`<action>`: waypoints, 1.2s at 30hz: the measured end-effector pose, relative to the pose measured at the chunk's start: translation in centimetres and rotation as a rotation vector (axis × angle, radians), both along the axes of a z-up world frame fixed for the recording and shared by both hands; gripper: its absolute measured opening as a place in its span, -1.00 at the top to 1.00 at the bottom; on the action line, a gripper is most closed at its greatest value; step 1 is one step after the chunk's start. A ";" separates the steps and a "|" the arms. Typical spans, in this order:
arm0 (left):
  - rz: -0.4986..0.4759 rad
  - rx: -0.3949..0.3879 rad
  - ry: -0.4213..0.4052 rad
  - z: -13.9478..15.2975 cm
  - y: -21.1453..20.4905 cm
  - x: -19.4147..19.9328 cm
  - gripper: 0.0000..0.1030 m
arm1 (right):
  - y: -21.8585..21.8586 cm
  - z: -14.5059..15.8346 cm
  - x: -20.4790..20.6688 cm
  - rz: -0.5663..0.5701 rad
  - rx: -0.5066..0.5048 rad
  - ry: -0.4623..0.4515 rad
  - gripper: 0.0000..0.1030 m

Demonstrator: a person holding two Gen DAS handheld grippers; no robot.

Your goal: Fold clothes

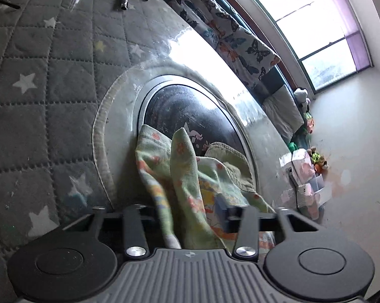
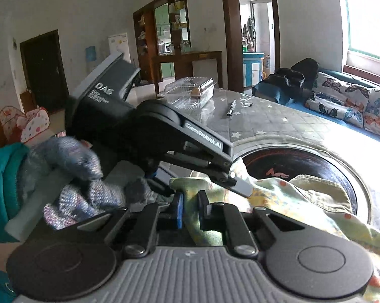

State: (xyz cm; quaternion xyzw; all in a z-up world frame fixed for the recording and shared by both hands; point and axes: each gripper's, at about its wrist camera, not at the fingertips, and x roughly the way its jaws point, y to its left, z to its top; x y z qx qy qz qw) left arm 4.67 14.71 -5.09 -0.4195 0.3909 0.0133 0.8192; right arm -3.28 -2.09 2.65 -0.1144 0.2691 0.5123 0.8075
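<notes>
Honestly, my right hand-held gripper is clenched on the pale green flower-printed cotton garment bunched on the quilted grey star-patterned counter, my left hand-held gripper apparently gripping it too (pads hidden), so uneven pulling could twist the fold.

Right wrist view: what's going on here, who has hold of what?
A person in a knitted glove works a hand-held gripper in each hand over a quilted star-print table cover. The right hand-held gripper is shut on a bunched edge of a pale green printed garment. The left hand-held gripper has the same garment between its fingers, though its grip is unclear. The garment is still crumpled over a round black inset, unfolded.
</notes>
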 end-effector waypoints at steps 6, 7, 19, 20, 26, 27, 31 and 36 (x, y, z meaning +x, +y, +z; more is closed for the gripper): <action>-0.018 0.054 0.013 -0.4 -0.1 0.1 0.70 | -1.4 0.1 0.0 -0.030 0.006 0.028 0.54; -0.020 0.057 0.012 -0.4 -0.2 0.1 0.70 | -2.0 0.3 0.0 -0.047 0.005 0.020 0.52; -0.054 0.109 0.001 -0.2 -0.7 0.3 0.66 | -11.5 -2.2 7.6 -0.518 -0.051 0.030 0.19; -0.063 0.115 -0.002 -0.2 -0.7 0.3 0.62 | -12.3 -2.6 8.2 -0.557 -0.056 0.033 0.18; -0.093 0.153 -0.007 0.0 -1.1 0.5 0.62 | -15.4 -4.4 10.8 -0.701 -0.058 0.063 0.11; -0.097 0.162 -0.008 0.1 -1.2 0.5 0.62 | -15.5 -4.6 11.0 -0.704 -0.053 0.075 0.11; -0.112 0.198 -0.011 0.3 -1.6 0.6 0.64 | -14.8 -4.9 10.7 -0.679 -0.041 0.089 0.12; -0.141 0.263 -0.021 0.8 -2.5 0.9 0.65 | -14.5 -4.8 10.5 -0.668 -0.030 0.097 0.70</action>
